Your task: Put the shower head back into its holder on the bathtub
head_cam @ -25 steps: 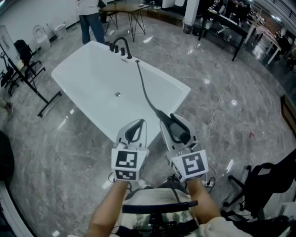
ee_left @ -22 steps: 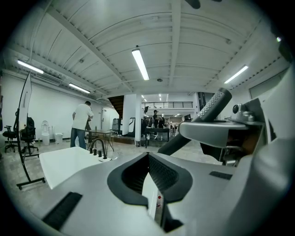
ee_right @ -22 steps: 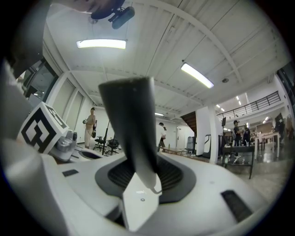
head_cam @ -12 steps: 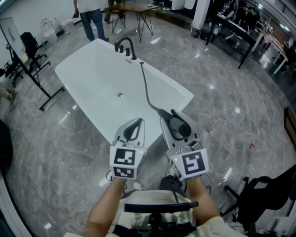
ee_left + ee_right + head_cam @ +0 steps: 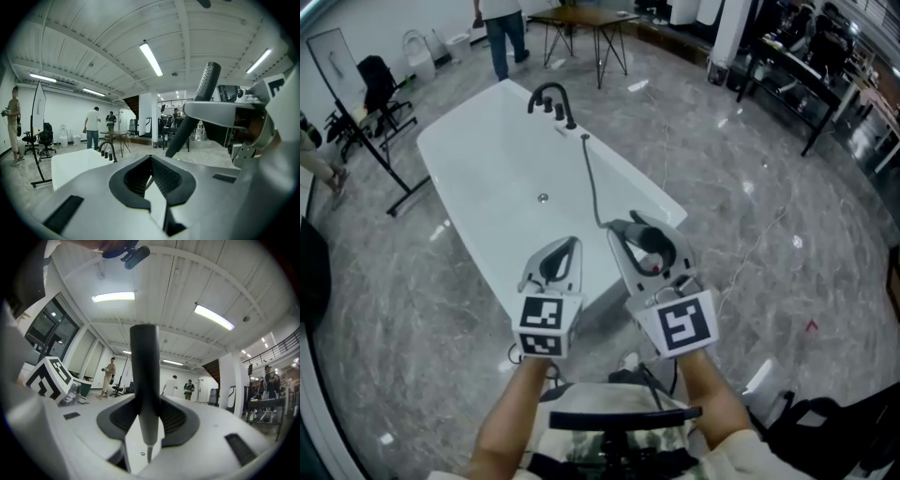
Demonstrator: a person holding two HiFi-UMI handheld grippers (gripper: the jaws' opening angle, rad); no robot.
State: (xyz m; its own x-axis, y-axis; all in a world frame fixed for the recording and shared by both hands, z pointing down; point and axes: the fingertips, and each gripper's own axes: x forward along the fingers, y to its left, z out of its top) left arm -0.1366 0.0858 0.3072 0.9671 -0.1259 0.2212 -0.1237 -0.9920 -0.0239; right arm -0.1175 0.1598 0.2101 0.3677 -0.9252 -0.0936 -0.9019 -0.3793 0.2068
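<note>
The white bathtub [image 5: 478,187] stands ahead of me, with a black faucet [image 5: 549,97] on its far rim. A dark hose [image 5: 590,178] runs from the rim beside the faucet to the black shower head [image 5: 652,246]. My right gripper [image 5: 639,230] is shut on the shower head's handle [image 5: 143,362], over the tub's near right corner. In the right gripper view the handle stands upright between the jaws of that gripper [image 5: 145,408]. My left gripper [image 5: 570,246] is shut on nothing, just left of the right one, over the tub's near edge. The left gripper view shows its own gripper [image 5: 151,161] and the faucet [image 5: 108,151] far off.
A person [image 5: 502,28] stands beyond the tub near a thin-legged table [image 5: 581,23]. A black stand [image 5: 380,155] is left of the tub, with a chair [image 5: 375,80] behind it. Thin cables [image 5: 750,244] lie on the marble floor at right. Dark desks [image 5: 806,66] line the back right.
Both grippers have shifted a little left and forward, the right still shut on the shower head. The view has swung, so the tub sits lower and the faucet nearer.
</note>
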